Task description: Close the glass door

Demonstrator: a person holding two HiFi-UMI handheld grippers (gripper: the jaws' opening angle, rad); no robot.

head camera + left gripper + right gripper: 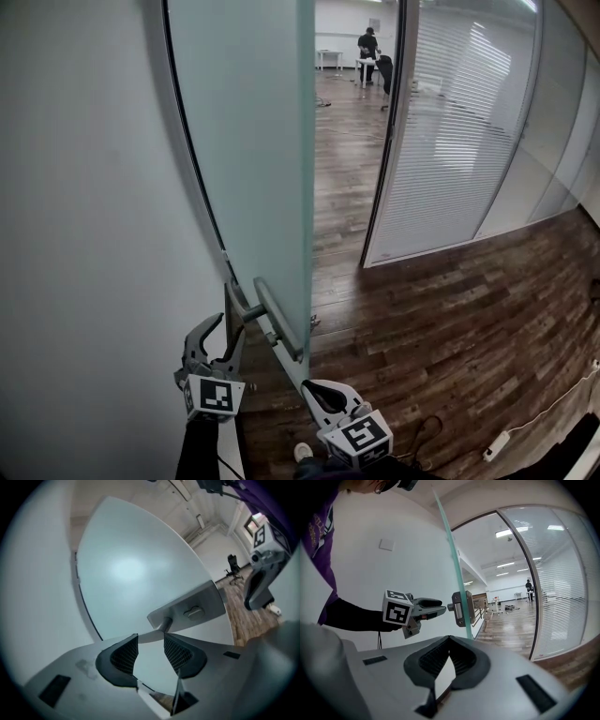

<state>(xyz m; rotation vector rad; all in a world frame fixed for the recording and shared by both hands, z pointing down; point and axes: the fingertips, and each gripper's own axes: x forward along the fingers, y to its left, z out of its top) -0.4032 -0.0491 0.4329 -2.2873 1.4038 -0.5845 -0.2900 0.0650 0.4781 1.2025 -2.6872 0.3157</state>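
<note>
The frosted glass door (253, 141) stands partly open, its edge toward the doorway. Its metal lever handle (251, 313) juts out low on the near side. My left gripper (232, 323) is open with its fingertips on either side of the handle. In the left gripper view the lever (161, 626) crosses just past the open gripper (150, 637), below the lock plate (187, 609), and the pads do not press on it. My right gripper (307, 386) hangs shut and empty, lower and to the right of the door edge. The right gripper view shows that gripper (450, 639) closed, with the left gripper (424, 606) at the lock plate (461, 607).
A white wall (84, 234) fills the left. A metal door frame (384, 141) and a glass partition with blinds (450, 141) stand right of the opening. Dark wood floor (450, 319) has a power strip (497, 445) with a cable. A person (368, 47) stands far off in the room beyond.
</note>
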